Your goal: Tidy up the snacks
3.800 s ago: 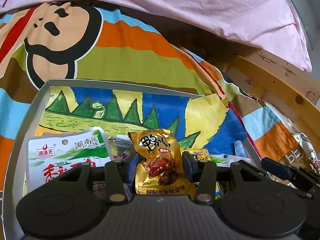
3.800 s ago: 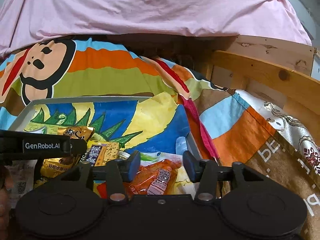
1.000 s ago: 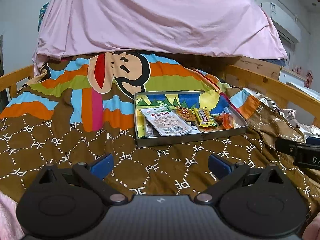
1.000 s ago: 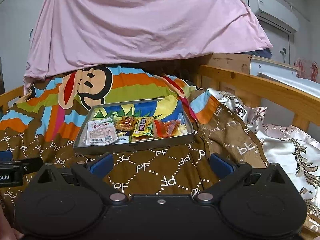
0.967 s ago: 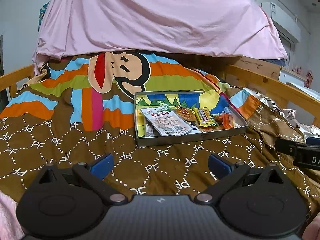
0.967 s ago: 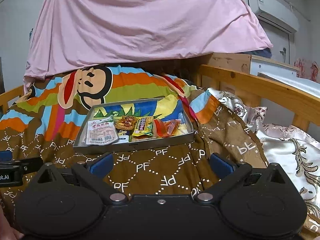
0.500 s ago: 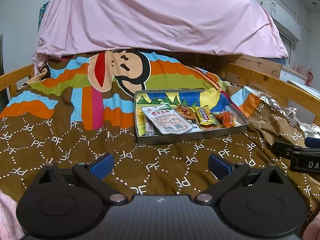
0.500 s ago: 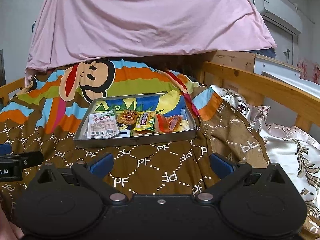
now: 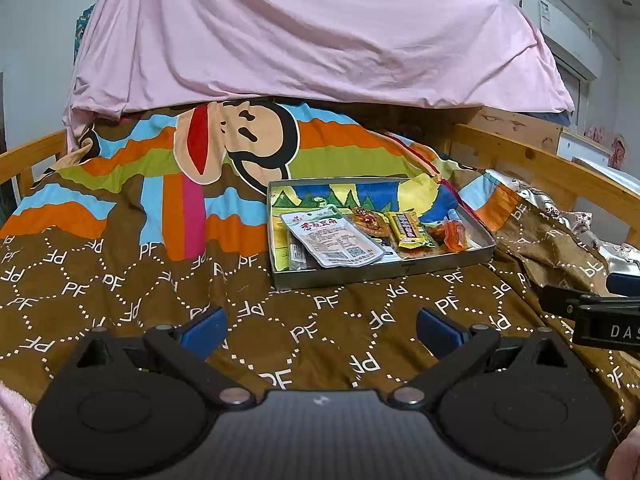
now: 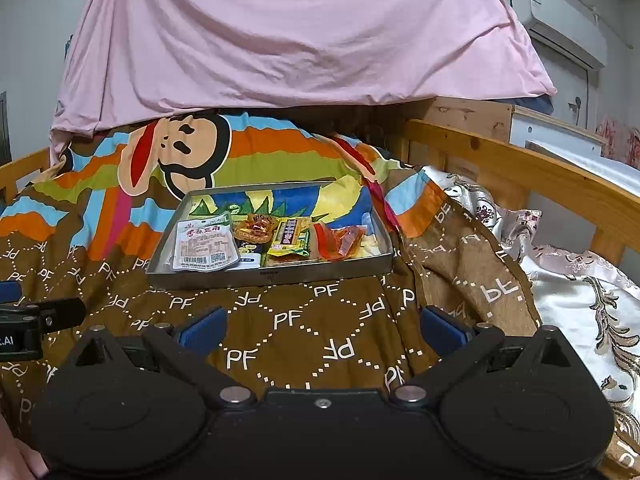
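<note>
Your left gripper [image 9: 320,326] has its blue-padded fingers [image 9: 202,330] spread wide with nothing between them, and your right gripper [image 10: 322,326] is spread just as wide and empty, both hanging over the brown blanket [image 10: 288,320] on the bed, well short of the snacks. Beyond them the metal tray [image 9: 384,272] sits on the blanket, holding a large white packet [image 9: 330,236] at its left, then a gold packet [image 9: 368,220], a yellow packet [image 9: 408,230] and an orange packet [image 9: 454,234] toward its right. Behind the tray a pink sheet [image 10: 296,32] drapes down, and a wooden bed rail [image 10: 520,172] runs along your right.
</note>
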A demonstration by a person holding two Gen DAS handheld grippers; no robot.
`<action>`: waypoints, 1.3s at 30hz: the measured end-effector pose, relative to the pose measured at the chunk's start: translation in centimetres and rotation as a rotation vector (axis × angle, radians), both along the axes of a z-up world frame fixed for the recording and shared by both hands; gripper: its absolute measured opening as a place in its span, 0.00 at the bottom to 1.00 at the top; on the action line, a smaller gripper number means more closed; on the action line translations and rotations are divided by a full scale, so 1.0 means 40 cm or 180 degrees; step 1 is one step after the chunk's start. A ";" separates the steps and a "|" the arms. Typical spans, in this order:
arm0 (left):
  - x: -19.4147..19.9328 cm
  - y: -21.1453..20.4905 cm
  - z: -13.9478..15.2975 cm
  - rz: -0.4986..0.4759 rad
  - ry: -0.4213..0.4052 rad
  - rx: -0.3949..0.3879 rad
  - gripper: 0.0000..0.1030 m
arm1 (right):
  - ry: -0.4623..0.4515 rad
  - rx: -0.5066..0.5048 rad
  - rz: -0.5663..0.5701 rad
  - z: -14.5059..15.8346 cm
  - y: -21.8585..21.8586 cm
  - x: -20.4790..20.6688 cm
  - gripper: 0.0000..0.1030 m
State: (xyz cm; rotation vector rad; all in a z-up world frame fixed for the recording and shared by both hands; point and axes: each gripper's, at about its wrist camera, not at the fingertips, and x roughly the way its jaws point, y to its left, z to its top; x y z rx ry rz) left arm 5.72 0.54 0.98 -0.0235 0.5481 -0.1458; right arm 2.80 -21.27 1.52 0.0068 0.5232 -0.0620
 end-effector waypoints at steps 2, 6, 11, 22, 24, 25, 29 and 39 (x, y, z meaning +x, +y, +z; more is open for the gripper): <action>-0.001 0.000 0.000 -0.0004 0.0004 0.0000 0.99 | 0.0003 -0.0003 0.0002 -0.001 0.000 0.001 0.99; 0.000 -0.001 0.000 -0.0002 0.0005 0.0002 0.99 | 0.0008 -0.0008 0.0005 -0.002 0.000 0.002 0.99; 0.000 0.000 0.001 -0.0003 0.0004 0.0000 0.99 | 0.0011 -0.0011 0.0007 -0.002 0.002 0.002 0.99; -0.001 -0.001 0.001 -0.0004 0.0006 -0.0002 0.99 | 0.0041 -0.0037 0.0029 -0.010 0.000 0.002 0.99; -0.001 -0.001 0.001 -0.0001 0.0006 -0.0001 0.99 | 0.0046 -0.0043 0.0033 -0.009 0.000 0.003 0.99; -0.001 -0.001 0.001 -0.0002 0.0005 0.0000 0.99 | 0.0048 -0.0046 0.0036 -0.009 0.000 0.003 0.99; 0.000 -0.003 0.001 -0.0002 0.0024 0.0009 0.99 | 0.0058 -0.0055 0.0041 -0.008 0.000 0.004 0.99; 0.001 -0.007 0.001 0.0003 0.0066 0.0050 0.99 | 0.0062 -0.0060 0.0043 -0.008 0.001 0.005 0.99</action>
